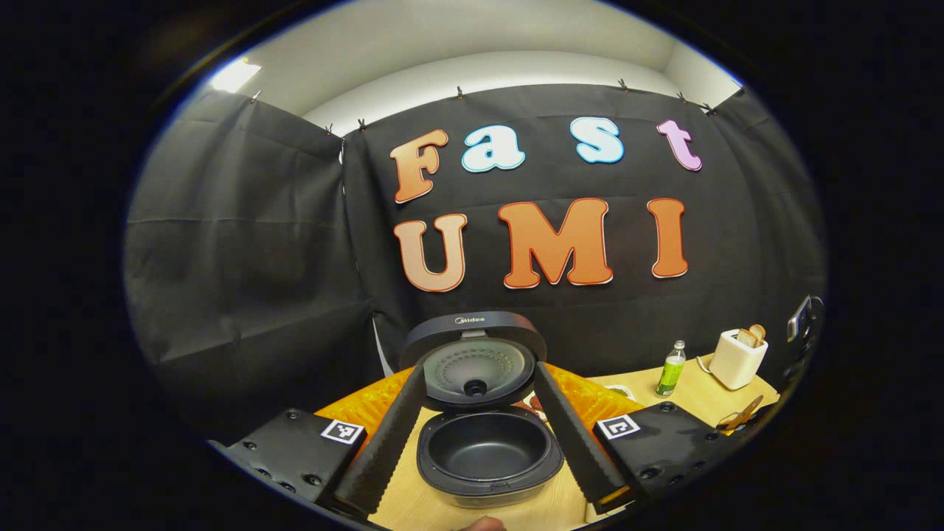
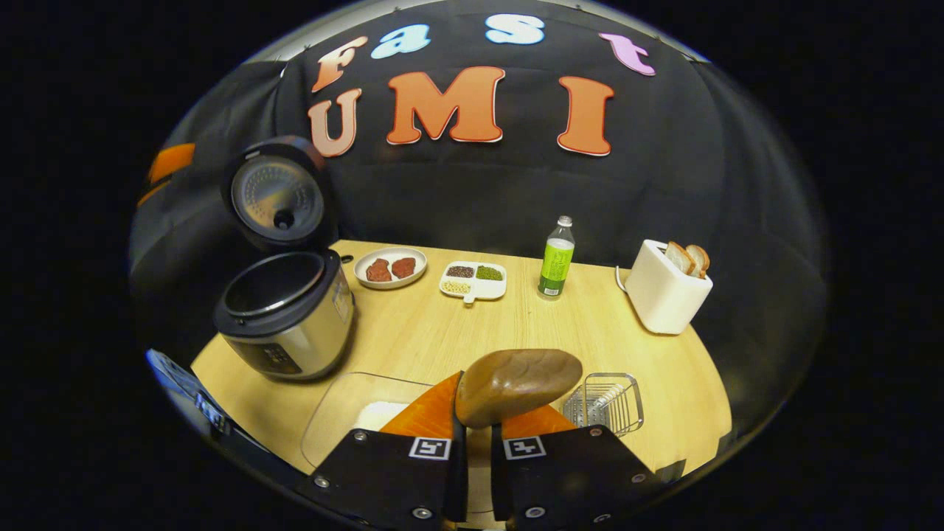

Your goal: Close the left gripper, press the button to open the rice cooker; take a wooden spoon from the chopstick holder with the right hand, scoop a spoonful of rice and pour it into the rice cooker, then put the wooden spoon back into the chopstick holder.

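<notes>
While I hold the wooden spoon (image 2: 518, 386) pinched in my right gripper (image 2: 476, 435) | rice cooker (image 2: 284, 317) lid up, left of spoon | left gripper (image 1: 483, 442) spread wide, empty | bowl seems empty; rice may spill crossing to cooker

We see the left gripper (image 1: 479, 435) with its two fingers spread wide apart, splaying out from each other toward the bottom of the left gripper view, and nothing is held between them. We see the right gripper (image 2: 476, 420) with its fingers drawn close together, pressing from both sides on the wooden spoon (image 2: 516, 386), whose bowl stands up just above them. At the bottom edge of the left gripper view we make out a small part of a fingertip (image 1: 483, 524).
</notes>
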`<state>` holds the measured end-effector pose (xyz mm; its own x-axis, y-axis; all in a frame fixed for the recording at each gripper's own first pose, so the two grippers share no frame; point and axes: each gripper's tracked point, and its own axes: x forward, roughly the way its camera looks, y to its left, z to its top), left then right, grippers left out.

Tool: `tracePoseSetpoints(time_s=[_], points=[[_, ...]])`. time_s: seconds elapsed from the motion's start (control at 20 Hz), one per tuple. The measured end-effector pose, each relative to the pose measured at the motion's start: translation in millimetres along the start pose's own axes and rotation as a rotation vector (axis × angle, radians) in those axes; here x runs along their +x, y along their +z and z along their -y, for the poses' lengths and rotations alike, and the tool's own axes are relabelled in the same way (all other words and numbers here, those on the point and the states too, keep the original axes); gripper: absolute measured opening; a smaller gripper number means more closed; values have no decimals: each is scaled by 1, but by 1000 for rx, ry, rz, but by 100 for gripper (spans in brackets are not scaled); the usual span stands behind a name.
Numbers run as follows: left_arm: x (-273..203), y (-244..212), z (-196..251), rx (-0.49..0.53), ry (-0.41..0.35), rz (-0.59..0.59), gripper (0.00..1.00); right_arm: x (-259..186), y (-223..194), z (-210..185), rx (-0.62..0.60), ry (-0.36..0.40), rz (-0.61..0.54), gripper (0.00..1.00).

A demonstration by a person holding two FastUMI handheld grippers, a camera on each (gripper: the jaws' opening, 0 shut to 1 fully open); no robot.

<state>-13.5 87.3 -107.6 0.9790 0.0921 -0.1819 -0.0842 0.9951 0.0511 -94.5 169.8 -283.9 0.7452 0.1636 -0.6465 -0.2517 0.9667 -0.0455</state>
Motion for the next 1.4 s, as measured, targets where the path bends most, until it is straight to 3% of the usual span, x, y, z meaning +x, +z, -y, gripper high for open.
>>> tracePoseSetpoints(time_s=[0.3,0.35,0.45,0.8,0.95,1.4], points=[[16,-9,-15,14,-17,-22,100,16,-19,-9,-128,-90,21,12],[12,-5,-17,13,-24,-27,100,19,-28,-13,-141,-97,13,16],[19,-6,-12,14,-41,-29,99,23,-26,-21,-151,-103,35,12],[30,-15,-3,19,-80,-53,99,32,-50,-31,-15,-87,31,12],[31,-20,-7,28,-79,-71,100,39,-58,-42,103,-73,24,12],[33,-33,-17,24,-89,-108,99,45,-55,-31,289,-114,18,12]])
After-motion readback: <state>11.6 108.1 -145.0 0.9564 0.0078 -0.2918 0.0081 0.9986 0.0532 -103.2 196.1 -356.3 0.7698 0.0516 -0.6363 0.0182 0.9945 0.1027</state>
